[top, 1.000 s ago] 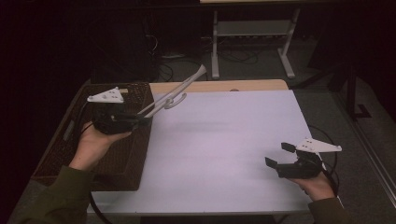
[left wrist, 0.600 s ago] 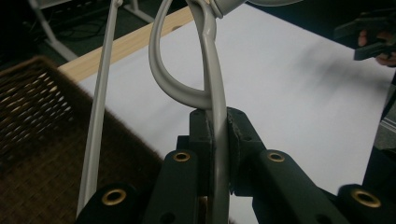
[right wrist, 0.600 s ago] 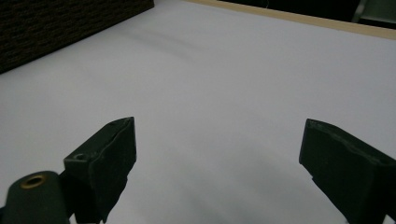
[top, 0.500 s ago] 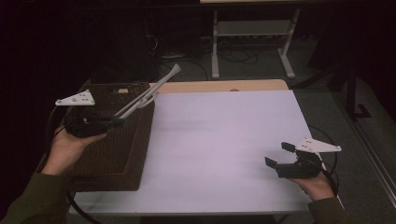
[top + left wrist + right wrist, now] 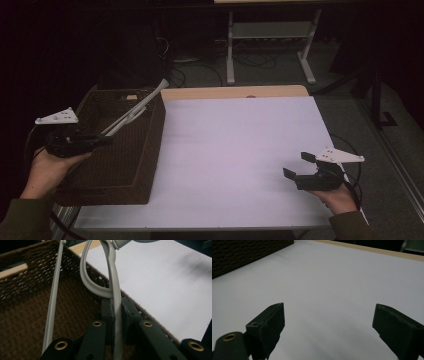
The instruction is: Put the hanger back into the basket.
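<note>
A brown wicker basket (image 5: 156, 145) stands on the left end of the table. My left gripper (image 5: 106, 140) hovers over its left side, shut on a long grey utensil (image 5: 137, 107) that slants up and right across the basket's far rim. In the left gripper view the jaws (image 5: 116, 306) pinch the utensil's looped grey handle (image 5: 113, 272) above the basket's weave (image 5: 37, 290). My right gripper (image 5: 298, 165) rests low at the table's near right, open and holding nothing. The right gripper view has the open gripper (image 5: 329, 315) above the white sheet, with the basket wall (image 5: 242, 252) far off.
A white sheet (image 5: 240, 140) covers the table, with a strip of bare wood (image 5: 235, 92) along the far edge. Behind the table a metal stand (image 5: 270, 50) and cables lie on the dark floor. A cable trails from the right gripper off the table's right edge.
My left hand has drawn back to the left and nearer, carrying the grey utensil from over the table's far left to over the basket. The right gripper has stayed put.
</note>
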A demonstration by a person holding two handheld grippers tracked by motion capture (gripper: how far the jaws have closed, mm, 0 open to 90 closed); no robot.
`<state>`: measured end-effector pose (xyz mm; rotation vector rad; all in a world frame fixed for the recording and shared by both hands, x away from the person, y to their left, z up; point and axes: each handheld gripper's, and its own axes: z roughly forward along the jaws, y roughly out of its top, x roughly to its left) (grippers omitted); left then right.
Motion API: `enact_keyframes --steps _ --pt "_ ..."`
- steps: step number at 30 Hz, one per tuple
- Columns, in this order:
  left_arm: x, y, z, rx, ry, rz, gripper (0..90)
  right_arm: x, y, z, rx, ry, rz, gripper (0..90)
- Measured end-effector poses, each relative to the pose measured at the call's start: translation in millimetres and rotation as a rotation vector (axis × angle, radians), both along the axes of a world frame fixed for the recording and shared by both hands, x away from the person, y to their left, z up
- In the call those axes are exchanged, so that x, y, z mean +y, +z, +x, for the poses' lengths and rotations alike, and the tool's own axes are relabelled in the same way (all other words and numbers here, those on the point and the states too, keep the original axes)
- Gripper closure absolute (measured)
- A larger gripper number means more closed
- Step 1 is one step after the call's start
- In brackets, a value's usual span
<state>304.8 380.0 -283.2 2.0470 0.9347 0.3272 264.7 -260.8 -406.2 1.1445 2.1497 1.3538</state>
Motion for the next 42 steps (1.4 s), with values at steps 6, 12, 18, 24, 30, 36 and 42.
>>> enact_keyframes --steps 6,12,18,24,30,36,42 --pt "16.0 -4.1 -4.7 0.011 0.031 0.009 82.3 0.0 0.1 0.4 0.001 -0.003 0.002 10.0" --pt "25.6 -8.6 -7.6 0.028 0.045 0.021 82.3 0.3 0.0 0.7 0.004 -0.003 0.003 10.0" --pt "28.1 -13.3 -6.8 0.055 0.050 0.031 82.3 1.2 -0.3 1.4 0.004 -0.003 0.001 9.9" --pt "28.9 -19.1 -1.2 0.078 0.047 0.040 82.3 0.9 -0.3 1.4 0.004 -0.004 -0.001 10.0" --pt "29.9 -24.3 3.9 0.098 0.045 0.050 82.2 0.4 -0.2 1.3 0.002 -0.005 0.001 9.9" --pt "32.3 -30.3 10.4 0.128 0.035 0.063 82.2 0.5 -0.2 1.4 0.002 -0.008 0.000 9.9" --pt "33.5 -34.2 13.6 0.137 0.026 0.059 82.1 0.4 -0.5 1.3 0.002 -0.008 -0.001 10.0"
